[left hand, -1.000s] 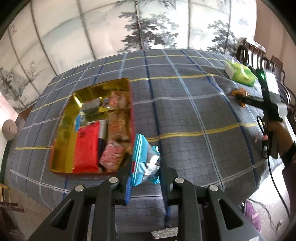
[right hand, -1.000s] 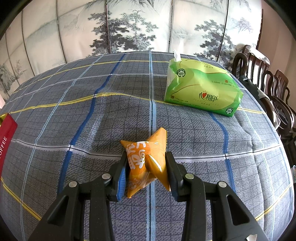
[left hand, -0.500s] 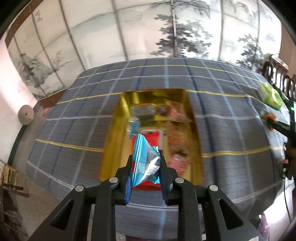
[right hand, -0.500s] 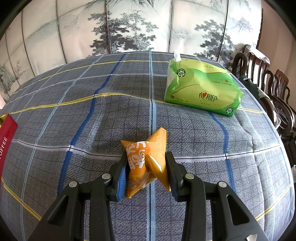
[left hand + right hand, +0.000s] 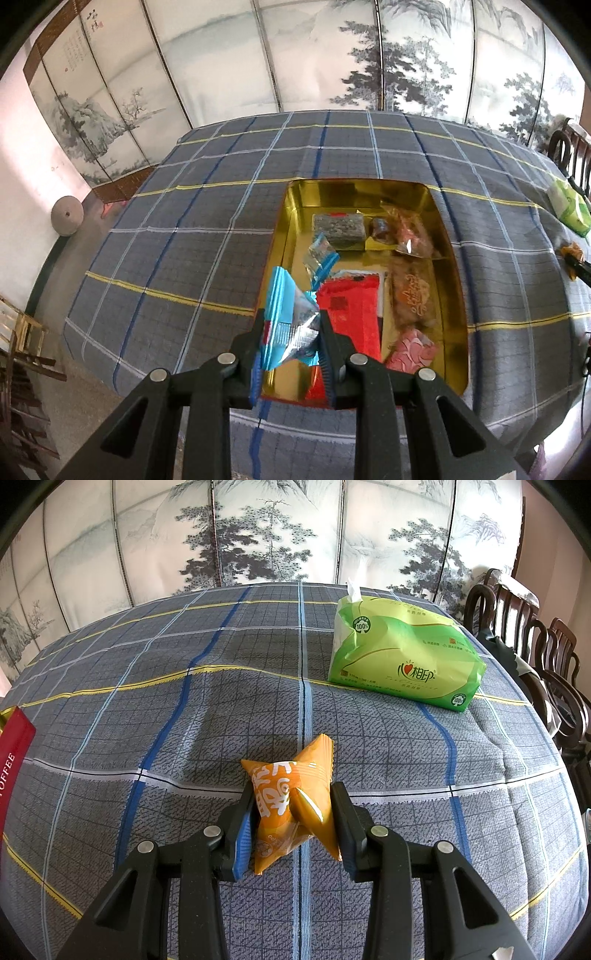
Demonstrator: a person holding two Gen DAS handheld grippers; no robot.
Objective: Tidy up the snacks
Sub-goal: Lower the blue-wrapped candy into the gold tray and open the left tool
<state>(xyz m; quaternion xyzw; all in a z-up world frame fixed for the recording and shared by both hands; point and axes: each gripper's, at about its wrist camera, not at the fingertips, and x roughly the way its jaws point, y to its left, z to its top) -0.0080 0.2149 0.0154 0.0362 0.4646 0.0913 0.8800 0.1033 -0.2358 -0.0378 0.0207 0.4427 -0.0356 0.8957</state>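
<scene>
My left gripper [image 5: 291, 343] is shut on a blue and silver snack packet [image 5: 286, 321] and holds it above the near left part of a gold tin [image 5: 448, 236]. The tin holds several snacks: a red packet [image 5: 351, 314], a second blue packet [image 5: 319, 256], a dark bar [image 5: 338, 227] and pink and brown wrapped sweets [image 5: 412, 299]. My right gripper [image 5: 293, 818] is shut on an orange snack packet [image 5: 291, 797] low over the plaid tablecloth [image 5: 147, 709]. That orange packet also shows at the far right of the left wrist view [image 5: 572, 251].
A green tissue pack [image 5: 402, 657] lies on the cloth beyond the right gripper; it also shows in the left wrist view [image 5: 569, 208]. A red tin edge [image 5: 11, 760] shows at the far left of the right wrist view. Dark wooden chairs [image 5: 535, 653] stand along the table's right side.
My left gripper has swung left with the blue packet, from beside the tin's right edge to over the tin's near part. The right gripper has not moved.
</scene>
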